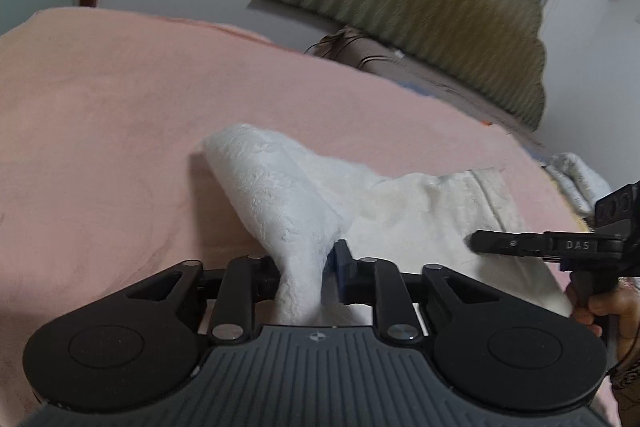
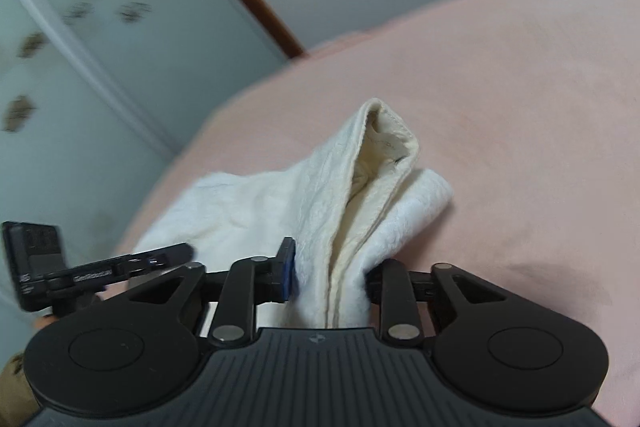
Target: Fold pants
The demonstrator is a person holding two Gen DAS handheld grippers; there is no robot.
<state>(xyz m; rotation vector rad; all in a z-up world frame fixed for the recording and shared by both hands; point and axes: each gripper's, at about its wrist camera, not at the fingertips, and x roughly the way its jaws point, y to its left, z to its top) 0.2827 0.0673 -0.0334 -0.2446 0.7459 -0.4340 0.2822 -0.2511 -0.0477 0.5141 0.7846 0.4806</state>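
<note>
White fleecy pants [image 1: 420, 203] lie partly folded on a pink bed cover [image 1: 100, 147]. My left gripper [image 1: 304, 271] is shut on a bunched edge of the pants, lifting it so a fold rises ahead. My right gripper [image 2: 330, 279] is shut on another edge of the pants [image 2: 360, 187], where the cream inner lining and a hem stand up in a peak. The right gripper shows in the left wrist view [image 1: 476, 242] at the right, over the pants. The left gripper shows in the right wrist view [image 2: 188, 251] at the left.
The pink bed cover [image 2: 520, 107] fills most of both views. A padded olive headboard [image 1: 420, 15] and a pillow [image 1: 380, 55] stand at the far end. Another white cloth [image 1: 572, 175] lies at the right edge. A wardrobe door [image 2: 60, 67] stands beside the bed.
</note>
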